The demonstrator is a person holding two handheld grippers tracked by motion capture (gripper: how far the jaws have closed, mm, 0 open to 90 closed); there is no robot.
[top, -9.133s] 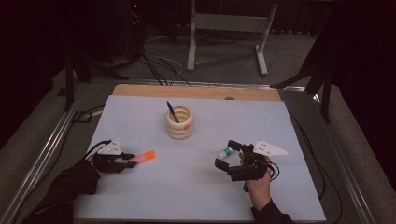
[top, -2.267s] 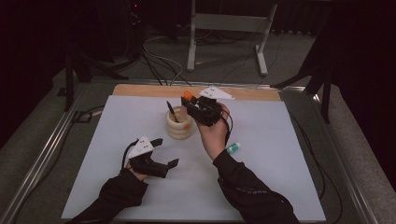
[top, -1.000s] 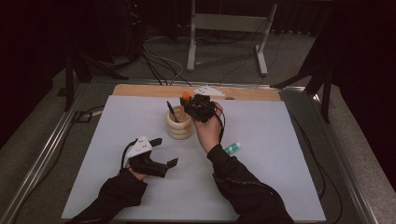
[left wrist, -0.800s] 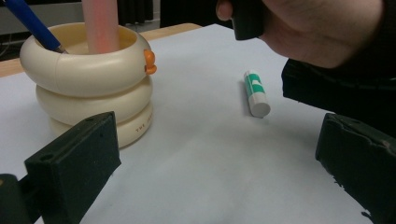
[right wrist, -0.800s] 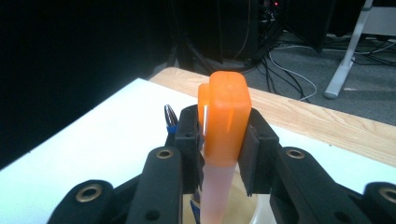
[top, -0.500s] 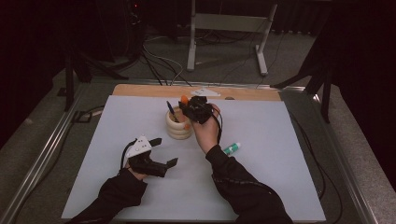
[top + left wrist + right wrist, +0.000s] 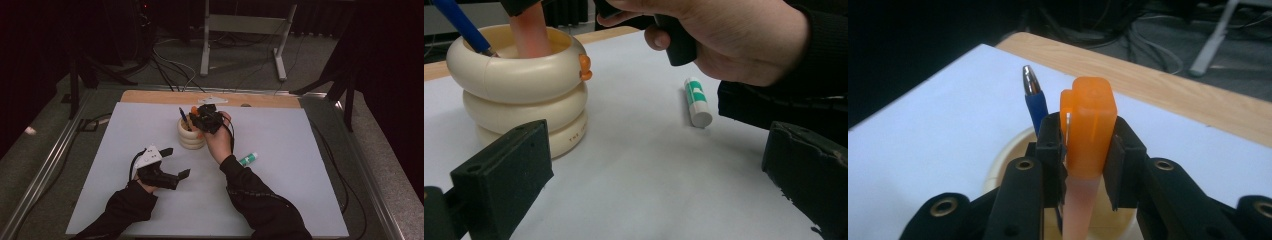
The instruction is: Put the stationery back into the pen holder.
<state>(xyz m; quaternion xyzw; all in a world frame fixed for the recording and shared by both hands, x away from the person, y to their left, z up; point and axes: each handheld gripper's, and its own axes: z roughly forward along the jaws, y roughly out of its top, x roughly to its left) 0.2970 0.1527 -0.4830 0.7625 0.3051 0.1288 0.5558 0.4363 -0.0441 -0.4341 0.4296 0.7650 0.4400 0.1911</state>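
tool clamping orange marker, blue pen

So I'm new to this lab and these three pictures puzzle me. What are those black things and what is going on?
A person holds a hand-held claw in each hand; there is no robot. One camera looks down from above, and one rides on each claw. On the white table stand a cream ringed holder with a blue pen in it and, lying apart, a green-and-white tube. The right claw grips an orange-capped marker over the holder. The left claw rests open, holding nothing.
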